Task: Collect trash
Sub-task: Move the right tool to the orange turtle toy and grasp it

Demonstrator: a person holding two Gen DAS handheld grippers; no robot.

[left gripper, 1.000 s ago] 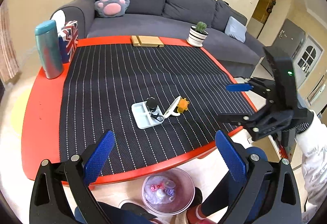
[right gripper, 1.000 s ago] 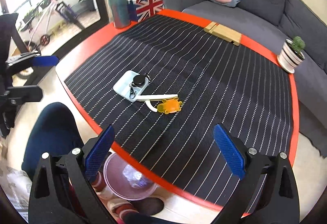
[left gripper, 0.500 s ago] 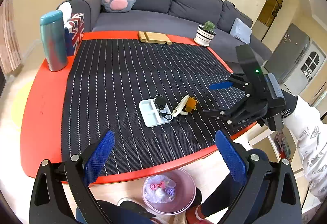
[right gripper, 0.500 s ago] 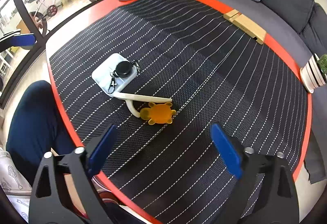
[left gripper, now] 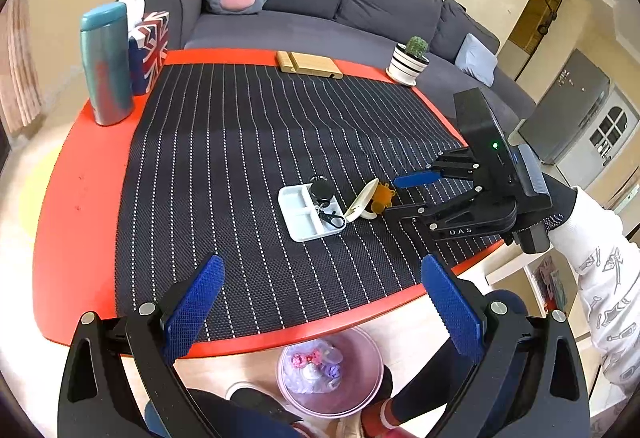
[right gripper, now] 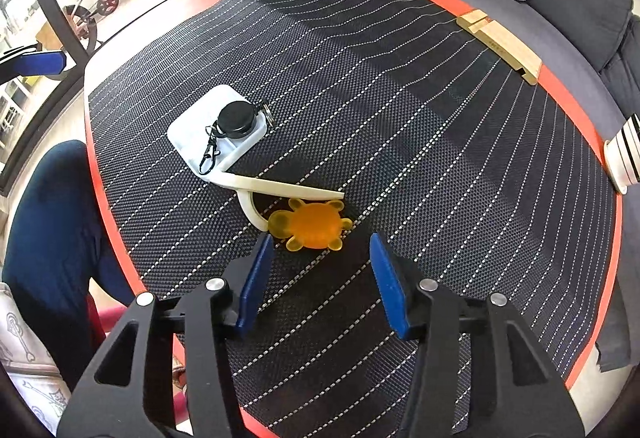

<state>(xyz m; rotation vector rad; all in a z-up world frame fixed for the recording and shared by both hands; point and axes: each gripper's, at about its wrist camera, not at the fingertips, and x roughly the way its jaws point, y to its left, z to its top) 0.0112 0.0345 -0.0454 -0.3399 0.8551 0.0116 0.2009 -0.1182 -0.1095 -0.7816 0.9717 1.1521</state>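
An orange turtle-shaped toy (right gripper: 310, 224) lies on the striped black mat, touching a cream curved plastic piece (right gripper: 276, 188) and beside a white divided tray (right gripper: 208, 138) that holds a black badge reel (right gripper: 237, 117). My right gripper (right gripper: 322, 260) is open, its fingers just short of the toy on either side. It shows in the left wrist view (left gripper: 396, 196) next to the toy (left gripper: 383, 195). My left gripper (left gripper: 320, 298) is open and empty over the table's near edge. A pink bin (left gripper: 362, 358) with trash stands on the floor below.
At the table's far side stand a teal flask (left gripper: 106, 66), a Union Jack box (left gripper: 150, 46), a wooden stand (left gripper: 310, 64) and a potted cactus (left gripper: 412, 58). A grey sofa (left gripper: 320, 10) runs behind. The person's legs are by the bin.
My right gripper has moved in over the table towards the orange toy, and its fingers have narrowed. The left gripper has stayed open near the table edge.
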